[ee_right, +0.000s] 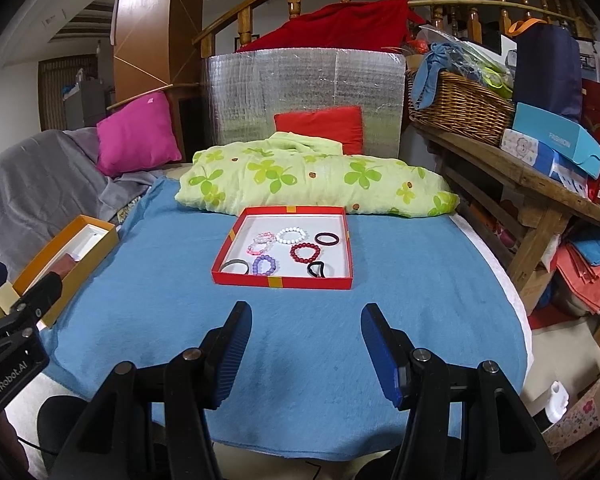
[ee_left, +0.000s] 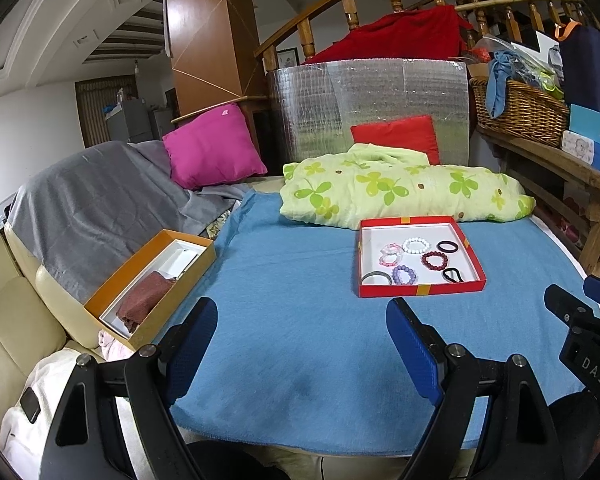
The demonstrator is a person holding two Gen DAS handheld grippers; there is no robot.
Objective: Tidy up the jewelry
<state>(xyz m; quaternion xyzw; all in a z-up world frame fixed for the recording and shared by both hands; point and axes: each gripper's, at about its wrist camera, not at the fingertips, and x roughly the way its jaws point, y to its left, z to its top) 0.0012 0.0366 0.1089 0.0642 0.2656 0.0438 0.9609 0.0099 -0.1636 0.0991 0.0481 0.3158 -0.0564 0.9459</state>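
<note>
Bracelets & hair ties lie spread in red tray (ee_right: 236, 236) on blue towel (ee_right: 300, 340); both grippers, left (ee_left: 302, 344) & right (ee_right: 306, 346), hover short w/ fingers wide, holding nothing — could be pre-sort or done.

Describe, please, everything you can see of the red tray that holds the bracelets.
The red tray is a shallow, square, cardboard-looking box lid with red walls, gold bands at the middle of each side and a white inside. It lies flat and open on the blue blanket, its far edge close to or against the green clover-print bundle. Inside lie beaded bracelets in white, pink, purple and dark red, a grey band and two dark hair ties. Neither gripper touches it.
</note>
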